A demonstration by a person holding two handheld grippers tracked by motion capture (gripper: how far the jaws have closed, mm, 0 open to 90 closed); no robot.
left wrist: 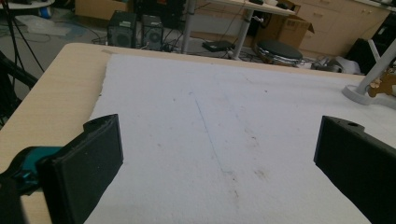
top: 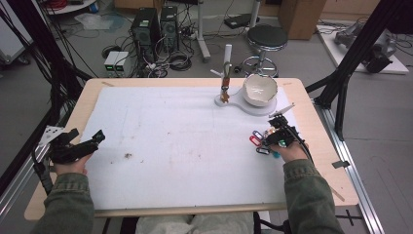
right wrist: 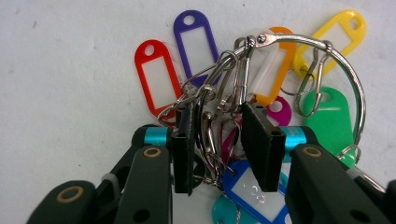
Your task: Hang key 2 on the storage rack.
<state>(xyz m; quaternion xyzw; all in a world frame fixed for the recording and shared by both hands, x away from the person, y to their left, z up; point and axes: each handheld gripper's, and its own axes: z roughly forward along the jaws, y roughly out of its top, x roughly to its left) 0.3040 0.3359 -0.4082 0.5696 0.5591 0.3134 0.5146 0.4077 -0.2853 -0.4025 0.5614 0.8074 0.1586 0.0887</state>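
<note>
table (top: 311, 127): light wood | white mat (top: 175, 146) covers top | on mat: key-tag bunch (top: 260, 141), white stand base (top: 243, 105)

Ahead of your left claw: grey floor (top: 87, 48) cluttered with cables, two black PC towers (top: 156, 27) side by side, small white boxes (top: 116, 62) next to them. Ahead of your right claw, past the table's far edge: black round stool (top: 267, 38) on a chrome base, cardboard box (top: 302, 17) behind it. Black frame struts (top: 363, 41) rise off to the right. From the left claw's view you get light wood cabinets (left wrist: 345, 21) along the far wall. Lighting flat, dimmish.
</note>
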